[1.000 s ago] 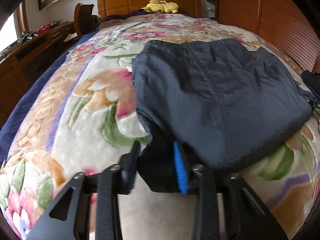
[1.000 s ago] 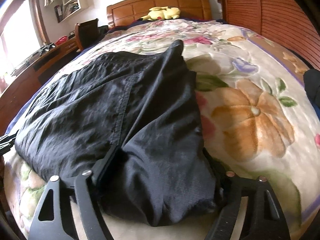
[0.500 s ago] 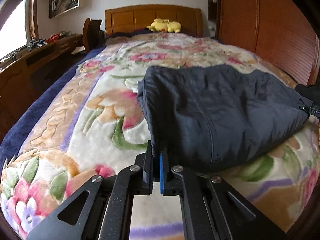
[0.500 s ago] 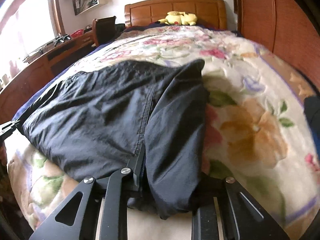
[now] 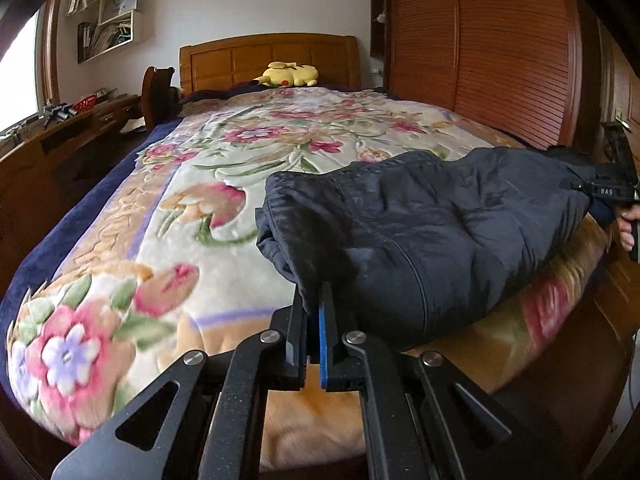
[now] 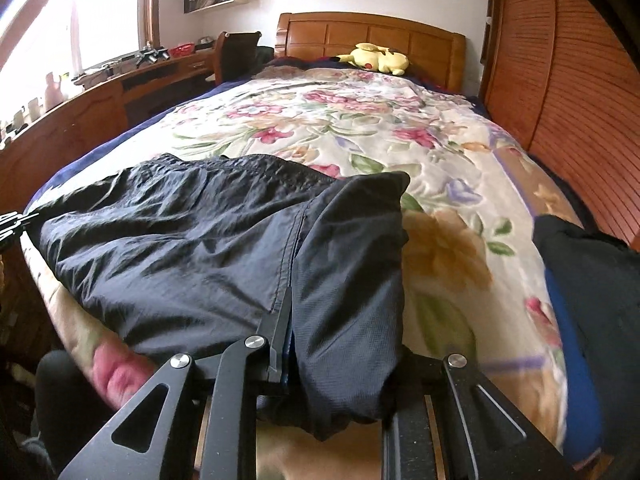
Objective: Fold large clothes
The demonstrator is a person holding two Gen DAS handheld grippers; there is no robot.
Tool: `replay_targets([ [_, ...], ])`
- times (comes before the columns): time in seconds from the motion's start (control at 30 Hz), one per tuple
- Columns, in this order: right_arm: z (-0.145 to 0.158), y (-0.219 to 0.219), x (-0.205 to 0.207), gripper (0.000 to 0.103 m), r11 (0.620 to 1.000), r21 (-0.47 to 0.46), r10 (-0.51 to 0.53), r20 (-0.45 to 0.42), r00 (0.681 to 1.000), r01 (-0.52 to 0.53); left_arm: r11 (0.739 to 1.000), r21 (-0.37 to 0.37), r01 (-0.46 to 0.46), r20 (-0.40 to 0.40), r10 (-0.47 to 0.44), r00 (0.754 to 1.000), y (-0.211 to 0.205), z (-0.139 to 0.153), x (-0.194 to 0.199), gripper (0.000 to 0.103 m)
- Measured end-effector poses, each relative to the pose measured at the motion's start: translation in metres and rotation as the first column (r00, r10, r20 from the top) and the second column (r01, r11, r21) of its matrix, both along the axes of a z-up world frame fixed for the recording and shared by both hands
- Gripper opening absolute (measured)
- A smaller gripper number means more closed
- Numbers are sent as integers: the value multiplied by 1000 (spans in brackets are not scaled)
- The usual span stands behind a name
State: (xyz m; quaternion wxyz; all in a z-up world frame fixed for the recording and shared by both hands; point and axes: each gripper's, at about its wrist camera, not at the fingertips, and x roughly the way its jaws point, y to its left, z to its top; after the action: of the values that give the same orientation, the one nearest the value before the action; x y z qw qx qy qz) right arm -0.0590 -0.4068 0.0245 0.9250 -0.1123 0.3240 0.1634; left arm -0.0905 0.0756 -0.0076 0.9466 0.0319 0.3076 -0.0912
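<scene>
- Garment [image 5: 432, 240], dark, lies across floral blanket [image 5: 192, 216].
- Left gripper [image 5: 314, 308] pinches its near edge, jaws closed.
- Right gripper [image 6: 340, 320] just closed, clamping its other end.

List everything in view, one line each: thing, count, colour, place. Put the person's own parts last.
dark garment: one, navy-black, near end of the bed, held at two corners.
floral blanket: one, cream with pink and orange flowers, covering the bed.
headboard: one, brown wood, far end of the bed.
plush toy: one, yellow, lying by the headboard.
desk: one, brown wood, along the window wall, cluttered.
chair: one, dark, at the desk.
wall shelves: white, high on the far wall; count unclear.
slatted wardrobe: one, reddish wood, far side of the bed from the desk.
second dark garment: one, black with blue, bed's wardrobe-side edge.
left hand-held gripper: black, shut on the garment's corner.
right hand-held gripper: black, just closed on the opposite corner.
</scene>
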Motion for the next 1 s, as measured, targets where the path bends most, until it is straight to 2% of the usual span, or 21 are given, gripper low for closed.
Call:
replay_targets([
  [0.23,-15,2,-3,21,999,-47,-29,-34,999,28,1000,15,-23,5,23,1000,-4,-10,-3,5],
  [0.27,-18,1,-2,22,999,-40,-38,-40,998,36,999,22,-30,2,30,1000,-4,-11,-3,9],
  [0.43,-22,-2,0,28,997,5,-74,-53,996,74,999,17,-27,42,26,999,-13,-5,-20,37],
  [0.53,-23,-4,-5,42,995,11,-101,-52,993,102,1000,14,-20,63,19,998,-22,2,-23,59],
  [0.57,-23,-5,-5,45,993,11,-114,-49,992,115,1000,14,-14,69,13,998,-26,5,-23,72],
  [0.6,-23,-4,-7,46,992,18,-120,-50,991,121,1000,10,-5,77,4,997,-30,8,-23,79],
  [0.67,-25,-5,-6,57,990,31,-134,-54,990,135,1000,-7,22,92,-22,995,-44,16,-22,80],
  [0.77,-25,-4,-10,64,988,38,-147,-44,988,149,998,-32,48,113,-44,993,-64,23,-18,80],
  [0.87,-24,-7,-16,69,987,40,-151,-29,988,152,996,-28,80,105,-77,992,-92,25,-5,80],
  [1.0,-17,-11,-30,77,987,93,-134,0,991,134,992,-39,122,80,-119,990,-121,20,11,80],
])
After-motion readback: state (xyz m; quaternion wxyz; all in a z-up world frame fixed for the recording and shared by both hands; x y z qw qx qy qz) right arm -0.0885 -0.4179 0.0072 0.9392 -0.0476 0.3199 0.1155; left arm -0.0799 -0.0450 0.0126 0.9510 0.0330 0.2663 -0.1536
